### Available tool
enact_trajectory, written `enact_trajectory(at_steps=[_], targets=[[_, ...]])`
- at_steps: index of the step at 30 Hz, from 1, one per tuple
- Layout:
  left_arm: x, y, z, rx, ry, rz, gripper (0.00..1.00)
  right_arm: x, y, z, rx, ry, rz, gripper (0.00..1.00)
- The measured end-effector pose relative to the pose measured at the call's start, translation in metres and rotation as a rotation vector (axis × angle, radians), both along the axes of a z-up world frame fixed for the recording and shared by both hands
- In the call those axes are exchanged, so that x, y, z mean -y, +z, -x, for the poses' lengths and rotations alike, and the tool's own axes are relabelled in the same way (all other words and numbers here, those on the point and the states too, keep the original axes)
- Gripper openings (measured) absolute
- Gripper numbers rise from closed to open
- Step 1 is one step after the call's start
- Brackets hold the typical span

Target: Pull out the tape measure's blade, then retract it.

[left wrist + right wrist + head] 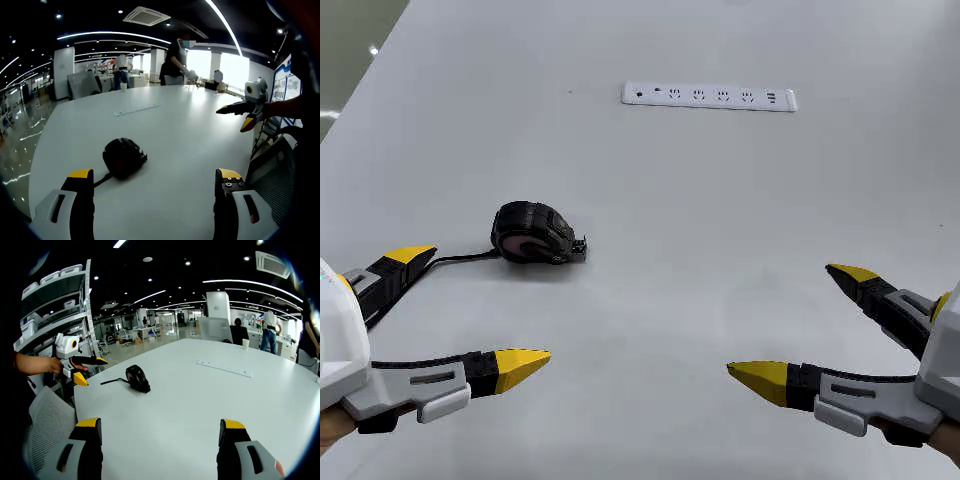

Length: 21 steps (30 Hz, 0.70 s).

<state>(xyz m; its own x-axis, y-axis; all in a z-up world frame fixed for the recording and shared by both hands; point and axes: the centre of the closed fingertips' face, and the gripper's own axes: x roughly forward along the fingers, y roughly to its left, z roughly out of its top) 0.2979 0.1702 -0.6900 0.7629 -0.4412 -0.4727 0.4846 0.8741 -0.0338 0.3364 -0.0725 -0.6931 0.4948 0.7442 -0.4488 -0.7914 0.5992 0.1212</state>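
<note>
Tape measure (532, 233) sits on the bench (670, 190), nearer the left claw (480, 305). Its blade hook (582, 245) points right and its strap (465, 258) trails left. Left claw and right claw (780, 320) both gape wide, empty, short of it.

Plan: left claw pins the case; right claw pinches the hook squarely and draws straight and level.

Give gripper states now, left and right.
Left gripper: open, empty, short of the tape measure.
Right gripper: open, empty.
</note>
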Motion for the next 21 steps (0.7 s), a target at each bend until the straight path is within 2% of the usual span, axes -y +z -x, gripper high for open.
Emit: enact_trajectory(at_steps=[8,17,19,21], targets=[[-0.0005,0.0011,-0.0011,0.004,0.001,0.002,0.99,0.0002,-0.0005,-0.0001,0.0,0.0,0.004,0.98],[-0.0012,0.0015,0.0007,0.007,0.004,0.001,0.99,0.0018,0.0016,-0.0027,0.014,-0.008,0.004,0.99],[-0.0017,0.0013,0.0005,0.004,0.004,0.001,0.99,0.0029,0.0036,-0.0047,0.038,-0.011,0.004,0.99],[-0.0021,0.0015,0.0006,0.004,0.005,0.0,0.99,0.0036,0.0034,-0.0051,0.031,-0.014,0.003,0.99]])
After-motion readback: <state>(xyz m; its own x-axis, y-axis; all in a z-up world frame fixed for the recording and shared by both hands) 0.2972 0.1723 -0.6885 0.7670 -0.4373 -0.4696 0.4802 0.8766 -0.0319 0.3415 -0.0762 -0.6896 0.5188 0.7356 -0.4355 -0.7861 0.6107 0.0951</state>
